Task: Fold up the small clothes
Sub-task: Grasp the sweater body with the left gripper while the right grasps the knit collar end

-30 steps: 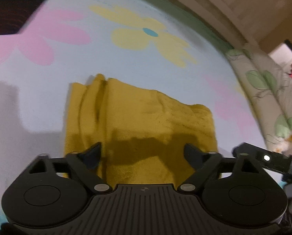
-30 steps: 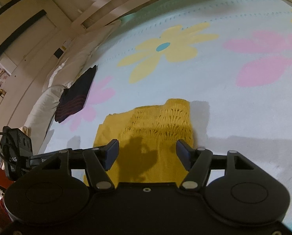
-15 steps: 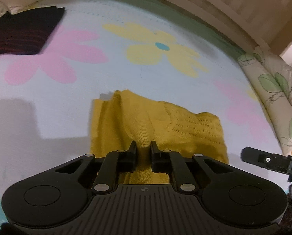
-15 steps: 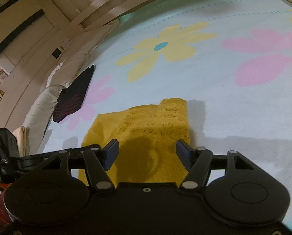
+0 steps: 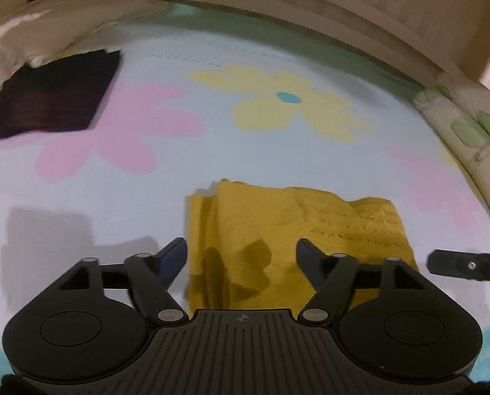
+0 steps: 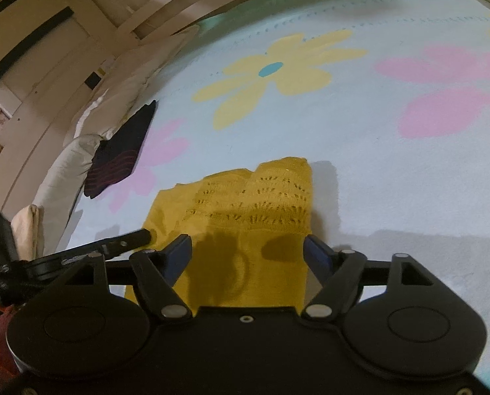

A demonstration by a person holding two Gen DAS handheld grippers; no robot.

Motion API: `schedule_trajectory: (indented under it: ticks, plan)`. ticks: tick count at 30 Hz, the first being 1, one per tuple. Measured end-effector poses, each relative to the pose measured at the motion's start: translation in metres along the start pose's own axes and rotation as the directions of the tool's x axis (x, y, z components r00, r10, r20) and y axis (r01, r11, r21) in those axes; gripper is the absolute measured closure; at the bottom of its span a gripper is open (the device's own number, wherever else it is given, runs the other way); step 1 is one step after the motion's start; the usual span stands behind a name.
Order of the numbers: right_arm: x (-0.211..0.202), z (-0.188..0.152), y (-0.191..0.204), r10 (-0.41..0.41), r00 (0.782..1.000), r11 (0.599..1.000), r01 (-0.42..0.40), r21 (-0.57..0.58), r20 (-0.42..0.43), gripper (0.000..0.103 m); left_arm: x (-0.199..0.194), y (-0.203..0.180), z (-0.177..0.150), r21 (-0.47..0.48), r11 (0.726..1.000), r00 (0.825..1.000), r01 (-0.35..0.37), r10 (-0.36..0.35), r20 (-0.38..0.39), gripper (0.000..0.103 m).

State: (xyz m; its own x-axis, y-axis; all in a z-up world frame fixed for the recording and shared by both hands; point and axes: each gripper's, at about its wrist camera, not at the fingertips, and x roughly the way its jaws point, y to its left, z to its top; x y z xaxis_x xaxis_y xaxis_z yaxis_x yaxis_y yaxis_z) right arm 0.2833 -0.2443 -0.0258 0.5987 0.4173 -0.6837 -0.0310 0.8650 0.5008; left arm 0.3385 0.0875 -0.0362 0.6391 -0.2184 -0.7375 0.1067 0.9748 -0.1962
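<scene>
The yellow knit garment (image 5: pixel 287 237) lies folded on the flowered bedspread (image 5: pixel 245 151), directly ahead of both claws. The left gripper (image 5: pixel 240 253) and right gripper (image 6: pixel 246 250) have just been opening and now stand wide, holding nothing. Any next fold should pinch both near corners evenly; the near hem is hidden behind the gripper bodies, and the left view is blurred, so layer count is probably two.

Dim, warm indoor light. The left wrist view is soft with motion blur, worst toward 9 and 3 o'clock; the right wrist view is sharper. Fisheye distortion bends the edges at 12 o'clock. Hard grey shadows fall on the blanket (image 5: pixel 166 75) at 8 o'clock and on the yellow cloth (image 6: pixel 245 223).
</scene>
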Motion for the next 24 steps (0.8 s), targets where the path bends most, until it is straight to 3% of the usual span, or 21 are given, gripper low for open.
schedule_trajectory:
  ticks: [3,5,10,16,21,24]
  plan:
    - [0.003,-0.002,0.0,-0.013,1.0,1.0,0.013,0.005,-0.003,0.023,0.015,-0.002,-0.007,0.008,1.0,0.998,-0.021,0.021,-0.063,0.028]
    - [0.004,-0.003,0.0,-0.012,1.0,1.0,0.012,0.004,-0.004,0.01,0.026,0.001,-0.014,0.004,0.998,0.991,-0.061,0.06,-0.121,0.023]
    - [0.011,-0.003,-0.007,0.012,1.0,1.0,-0.011,0.014,-0.003,0.0,0.019,0.017,-0.017,-0.033,0.999,0.993,-0.023,0.019,-0.115,0.018]
    - [0.029,-0.002,-0.017,0.063,0.997,0.996,-0.061,0.068,-0.033,0.0,0.004,0.032,-0.025,-0.101,0.994,0.989,0.05,-0.063,-0.131,0.017]
    - [0.047,-0.005,-0.021,0.087,0.994,0.993,-0.08,0.091,-0.071,0.0,-0.008,0.031,-0.041,-0.1,0.986,0.973,0.131,-0.147,-0.176,0.015]
    - [0.052,-0.006,-0.018,0.103,0.993,0.993,-0.099,0.071,-0.056,0.0,-0.011,0.024,-0.052,-0.069,0.985,0.967,0.156,-0.167,-0.191,0.005]
